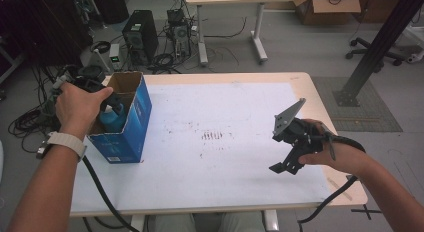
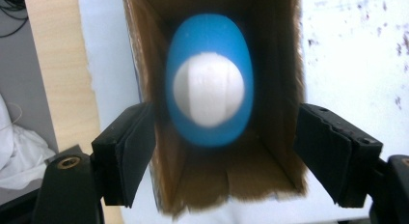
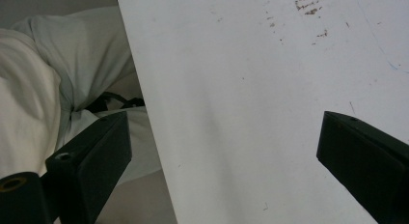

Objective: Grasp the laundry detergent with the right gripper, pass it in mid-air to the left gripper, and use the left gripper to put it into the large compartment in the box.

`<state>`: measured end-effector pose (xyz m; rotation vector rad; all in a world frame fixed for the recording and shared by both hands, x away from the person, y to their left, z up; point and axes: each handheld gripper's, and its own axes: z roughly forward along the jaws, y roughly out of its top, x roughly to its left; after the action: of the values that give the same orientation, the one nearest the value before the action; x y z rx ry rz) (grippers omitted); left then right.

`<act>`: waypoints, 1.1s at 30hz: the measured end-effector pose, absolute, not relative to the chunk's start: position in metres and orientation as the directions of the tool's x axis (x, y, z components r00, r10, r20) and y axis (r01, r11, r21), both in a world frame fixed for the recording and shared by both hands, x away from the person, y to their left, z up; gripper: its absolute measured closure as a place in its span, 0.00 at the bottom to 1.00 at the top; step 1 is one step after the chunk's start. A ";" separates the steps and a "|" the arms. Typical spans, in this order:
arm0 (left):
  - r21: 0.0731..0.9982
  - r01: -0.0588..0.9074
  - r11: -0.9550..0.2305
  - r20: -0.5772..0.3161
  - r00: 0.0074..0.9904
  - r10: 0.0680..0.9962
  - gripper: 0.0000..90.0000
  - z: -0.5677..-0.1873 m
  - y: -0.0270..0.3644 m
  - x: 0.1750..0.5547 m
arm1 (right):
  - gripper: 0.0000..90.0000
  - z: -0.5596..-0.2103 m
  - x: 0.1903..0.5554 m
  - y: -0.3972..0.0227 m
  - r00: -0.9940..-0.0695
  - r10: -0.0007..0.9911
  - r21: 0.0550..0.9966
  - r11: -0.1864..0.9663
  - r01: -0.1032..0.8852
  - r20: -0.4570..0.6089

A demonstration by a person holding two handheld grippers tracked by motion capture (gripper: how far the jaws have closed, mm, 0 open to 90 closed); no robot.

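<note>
Left gripper [image 2: 224, 151], jaws apart and empty, above a blue bottle [image 2: 208, 79] standing inside the open cardboard box [image 1: 131, 123] at the table's left edge. Right gripper [image 3: 224, 151], jaws wide, over the white mat [image 1: 225, 137]. Computer towers [image 1: 140, 34] and cables lie on the grey floor [image 1: 300, 47].

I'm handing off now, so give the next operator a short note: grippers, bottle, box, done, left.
Left gripper: open above the box, nothing between the pads.
Right gripper: open, empty, over the table's right side.
Blue bottle with white cap: standing inside the open box at the table's left edge.
Done: bottle appears released in the box.
Left: probably lift the left gripper clear.
</note>
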<state>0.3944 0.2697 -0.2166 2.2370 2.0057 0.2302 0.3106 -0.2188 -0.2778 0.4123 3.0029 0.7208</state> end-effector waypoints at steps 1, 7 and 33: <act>0.198 0.974 -0.114 0.029 0.110 0.994 0.26 -0.213 0.269 0.393 | 0.06 -0.277 0.310 -0.219 -0.964 0.262 0.449 0.858 0.249 0.035; 0.200 0.968 -0.151 0.042 0.145 0.989 0.25 -0.188 0.263 0.382 | 0.06 -0.275 0.308 -0.222 -0.963 0.267 0.450 0.857 0.252 0.032; 0.182 0.890 -0.419 0.016 0.424 0.906 0.21 -0.152 0.183 0.328 | 0.06 -0.269 0.296 -0.231 -0.959 0.282 0.462 0.848 0.259 0.020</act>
<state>0.3277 0.1831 -0.1523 2.5251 1.6041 0.1676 0.2961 -0.2313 -0.2694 0.4359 2.9727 0.7332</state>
